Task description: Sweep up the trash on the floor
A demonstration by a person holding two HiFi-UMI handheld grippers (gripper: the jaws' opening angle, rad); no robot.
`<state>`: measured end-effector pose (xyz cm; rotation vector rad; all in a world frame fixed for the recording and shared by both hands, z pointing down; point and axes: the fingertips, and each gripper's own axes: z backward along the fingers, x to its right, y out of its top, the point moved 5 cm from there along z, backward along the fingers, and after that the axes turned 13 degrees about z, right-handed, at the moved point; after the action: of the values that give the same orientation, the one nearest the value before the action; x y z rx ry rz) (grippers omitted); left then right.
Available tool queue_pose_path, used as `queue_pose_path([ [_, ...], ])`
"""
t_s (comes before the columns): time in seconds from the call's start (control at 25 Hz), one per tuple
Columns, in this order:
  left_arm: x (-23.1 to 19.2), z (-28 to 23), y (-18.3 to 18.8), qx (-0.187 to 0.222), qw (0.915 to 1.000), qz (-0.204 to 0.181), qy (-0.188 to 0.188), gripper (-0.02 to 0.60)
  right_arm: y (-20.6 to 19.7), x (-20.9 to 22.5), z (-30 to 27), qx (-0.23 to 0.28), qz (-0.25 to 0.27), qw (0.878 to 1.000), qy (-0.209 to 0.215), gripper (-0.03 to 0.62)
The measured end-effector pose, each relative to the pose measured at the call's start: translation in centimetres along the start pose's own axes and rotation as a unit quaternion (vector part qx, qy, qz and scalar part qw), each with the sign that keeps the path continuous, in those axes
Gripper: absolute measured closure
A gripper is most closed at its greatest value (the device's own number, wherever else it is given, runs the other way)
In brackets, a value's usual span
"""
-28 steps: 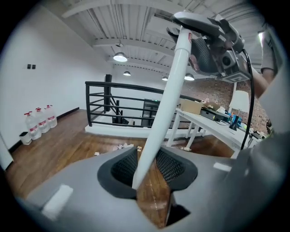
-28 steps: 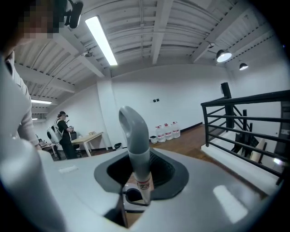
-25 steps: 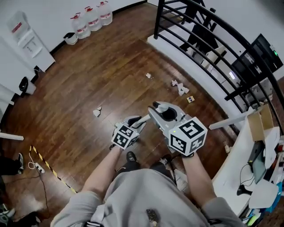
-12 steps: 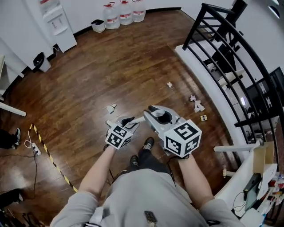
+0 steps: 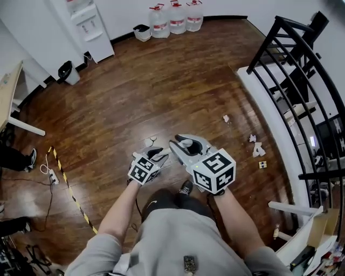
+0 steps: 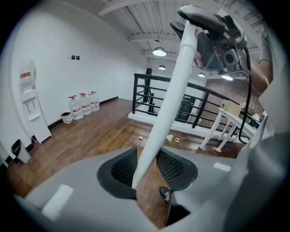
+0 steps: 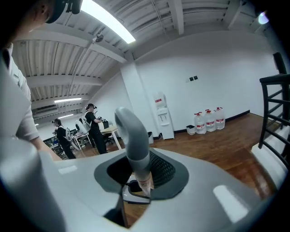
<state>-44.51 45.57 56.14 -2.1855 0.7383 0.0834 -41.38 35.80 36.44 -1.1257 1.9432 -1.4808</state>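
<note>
Both grippers hold one broom. In the left gripper view its white shaft [image 6: 165, 113] runs up between the pads of my left gripper [image 6: 145, 170], which is shut on it. My right gripper [image 7: 138, 176] is shut on the broom's grey curved top grip [image 7: 133, 136]. In the head view the left gripper [image 5: 156, 154] and the right gripper [image 5: 183, 145] sit side by side above the wooden floor; the broom's head is hidden. One paper scrap [image 5: 151, 142] lies just ahead of the left gripper. More scraps [image 5: 257, 149] and a small box [image 5: 262, 164] lie at the right by the railing.
A black railing [image 5: 294, 59] on a white kerb bounds the floor at the right. Water bottles [image 5: 177, 15], a small bin [image 5: 142, 32] and a white dispenser [image 5: 86, 24] stand at the far wall. Yellow-black tape [image 5: 64, 183] crosses the floor at the left. My shoe [image 5: 186, 187] is below the grippers.
The view has swung left: the railing and the scraps beside it slid to the right, and the lone paper scrap now lies close ahead of the left gripper. Both grippers kept their hold.
</note>
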Motion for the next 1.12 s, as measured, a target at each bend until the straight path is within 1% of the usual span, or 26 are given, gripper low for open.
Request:
queue_pose_path([
  [0.2, -4.0, -3.5, 0.9, -0.026, 0.9996, -0.008, 0.006, 0.448, -1.4, 4.1, -3.3, -0.011, -0.016, 1.000, 0.006, 0.507],
  [0.32, -6.4, -4.9, 0.0, -0.048, 0.9988, -0.007, 0.002, 0.448, -3.2, 5.5, -5.8, -0.026, -0.041, 0.999, 0.008, 0.507],
  [0.44, -10.2, -7.0, -0.1, -0.063, 0.9980, -0.006, 0.001, 0.448, -4.5, 7.7, -9.4, -0.037, -0.056, 0.998, 0.007, 0.507],
  [0.52, -12.8, -8.5, 0.0, -0.074, 0.9972, -0.009, -0.006, 0.448, -5.3, 9.3, -11.9, -0.046, -0.068, 0.997, 0.001, 0.507],
  [0.64, -16.0, -10.8, 0.5, -0.088, 0.9958, -0.018, -0.018, 0.448, -6.3, 12.0, -14.8, -0.062, -0.090, 0.994, -0.016, 0.507],
  [0.76, -17.4, -13.5, 1.2, -0.098, 0.9945, -0.024, -0.029, 0.448, -7.4, 14.8, -16.1, -0.076, -0.111, 0.990, -0.034, 0.507],
  [0.92, -18.7, -16.4, 2.6, -0.096, 0.9938, -0.018, -0.053, 0.447, -7.5, 17.2, -17.3, -0.091, -0.096, 0.989, -0.060, 0.507],
  [1.0, -19.1, -17.6, 3.6, -0.091, 0.9936, -0.015, -0.065, 0.446, -7.2, 18.4, -17.7, -0.097, -0.089, 0.988, -0.081, 0.507],
  [1.12, -19.0, -19.4, 5.0, -0.088, 0.9921, -0.020, -0.087, 0.443, -7.4, 20.3, -17.2, -0.105, -0.098, 0.983, -0.118, 0.507],
])
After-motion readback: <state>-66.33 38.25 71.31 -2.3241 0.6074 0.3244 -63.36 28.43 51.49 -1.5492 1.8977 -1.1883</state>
